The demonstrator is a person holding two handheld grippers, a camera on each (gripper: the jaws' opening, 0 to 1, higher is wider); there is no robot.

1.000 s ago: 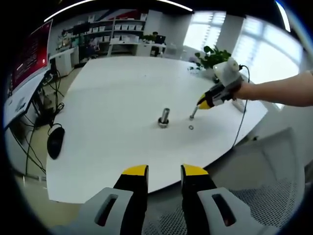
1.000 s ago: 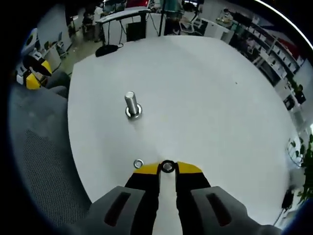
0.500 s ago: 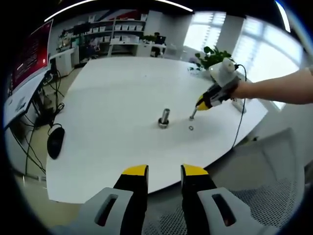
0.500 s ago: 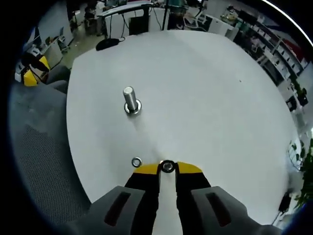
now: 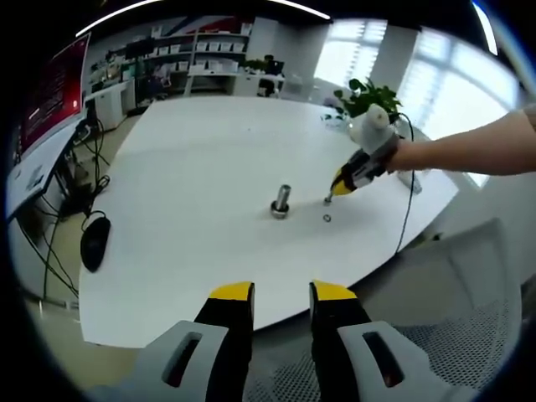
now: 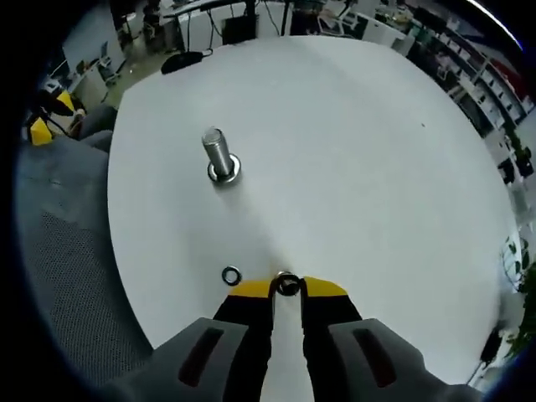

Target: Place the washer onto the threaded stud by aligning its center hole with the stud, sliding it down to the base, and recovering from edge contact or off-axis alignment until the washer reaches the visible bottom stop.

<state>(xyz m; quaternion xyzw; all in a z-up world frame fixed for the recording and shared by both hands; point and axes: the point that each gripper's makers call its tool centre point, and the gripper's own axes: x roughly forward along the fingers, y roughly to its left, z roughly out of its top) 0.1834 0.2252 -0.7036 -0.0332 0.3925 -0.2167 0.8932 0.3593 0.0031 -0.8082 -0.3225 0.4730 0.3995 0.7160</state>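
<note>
Right gripper (image 6: pixel 286 287) nearer stud (image 6: pixel 219 157), washer (image 6: pixel 286 284) pinched.

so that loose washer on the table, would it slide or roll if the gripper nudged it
The loose washer lies flat on the smooth white table, so it would probably slide, not roll. It looks thin, likely hard to pinch without tipping it on edge.

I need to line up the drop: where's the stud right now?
In the right gripper view the stud stands upright on the table, up and left of the right gripper, which is shut on a washer.
</note>
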